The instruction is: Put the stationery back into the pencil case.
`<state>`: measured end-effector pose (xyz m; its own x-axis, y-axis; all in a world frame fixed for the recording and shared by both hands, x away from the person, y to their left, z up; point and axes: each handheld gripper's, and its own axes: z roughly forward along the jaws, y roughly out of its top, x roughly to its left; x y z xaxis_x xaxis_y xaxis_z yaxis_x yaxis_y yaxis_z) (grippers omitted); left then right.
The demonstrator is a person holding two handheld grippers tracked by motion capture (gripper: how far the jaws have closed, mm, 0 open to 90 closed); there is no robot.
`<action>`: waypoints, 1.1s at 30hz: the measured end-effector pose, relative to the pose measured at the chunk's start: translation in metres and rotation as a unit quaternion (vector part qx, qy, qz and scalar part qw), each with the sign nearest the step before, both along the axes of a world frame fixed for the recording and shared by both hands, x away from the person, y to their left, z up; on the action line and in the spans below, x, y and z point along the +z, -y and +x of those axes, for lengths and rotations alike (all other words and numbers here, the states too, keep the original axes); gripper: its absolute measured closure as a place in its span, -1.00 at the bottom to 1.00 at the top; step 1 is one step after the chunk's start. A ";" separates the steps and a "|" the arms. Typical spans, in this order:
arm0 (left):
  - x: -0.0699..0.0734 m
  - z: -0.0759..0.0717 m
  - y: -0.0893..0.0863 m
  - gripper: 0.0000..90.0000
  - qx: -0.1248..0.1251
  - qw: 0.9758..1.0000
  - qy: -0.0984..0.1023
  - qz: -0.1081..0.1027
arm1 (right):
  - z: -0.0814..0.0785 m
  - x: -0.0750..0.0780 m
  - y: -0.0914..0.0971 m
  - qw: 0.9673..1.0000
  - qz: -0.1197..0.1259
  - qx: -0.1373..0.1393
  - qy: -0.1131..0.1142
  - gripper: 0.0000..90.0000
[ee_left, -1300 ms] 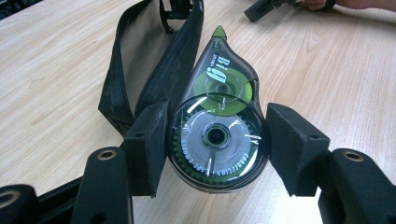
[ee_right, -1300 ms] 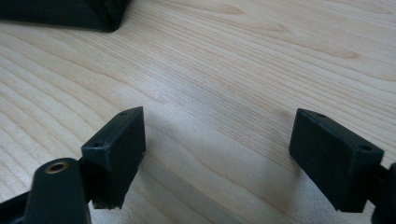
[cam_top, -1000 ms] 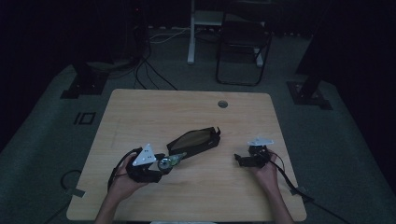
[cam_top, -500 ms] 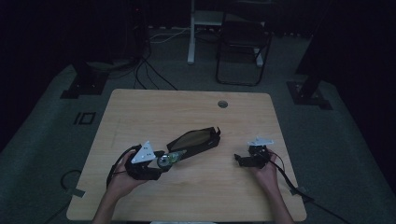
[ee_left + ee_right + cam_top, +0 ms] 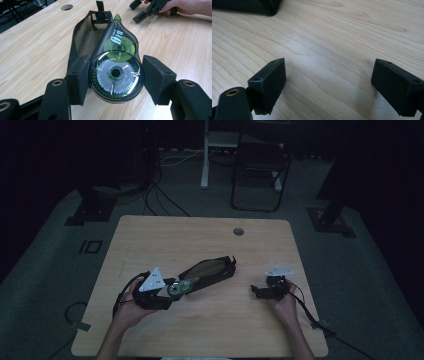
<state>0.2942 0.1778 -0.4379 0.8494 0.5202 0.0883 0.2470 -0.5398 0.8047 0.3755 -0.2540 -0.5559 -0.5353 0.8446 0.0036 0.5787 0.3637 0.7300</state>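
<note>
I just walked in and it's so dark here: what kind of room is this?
Probably a lab or studio set up for recording: a lone wooden table on grey carpet, dark stand bases around it, floor cables and a folding chair behind.

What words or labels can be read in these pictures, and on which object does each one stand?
"Big", in green letters, on the correction tape dispenser above its green wheel.
"CORRECTION" on the rim of the dispenser's grey wheel; the rest of that ring is blurred.
A small print beside "Big" is too small to read.
The black pouch and the table bear no readable text.

Pouch (image 5: 210, 272) mid-table; bare wood around
</note>
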 end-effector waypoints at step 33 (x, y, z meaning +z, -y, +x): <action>0.018 0.015 0.001 -0.07 0.001 1.000 0.014 -0.003 | 0.001 0.000 0.000 1.000 0.000 0.001 0.000 -0.72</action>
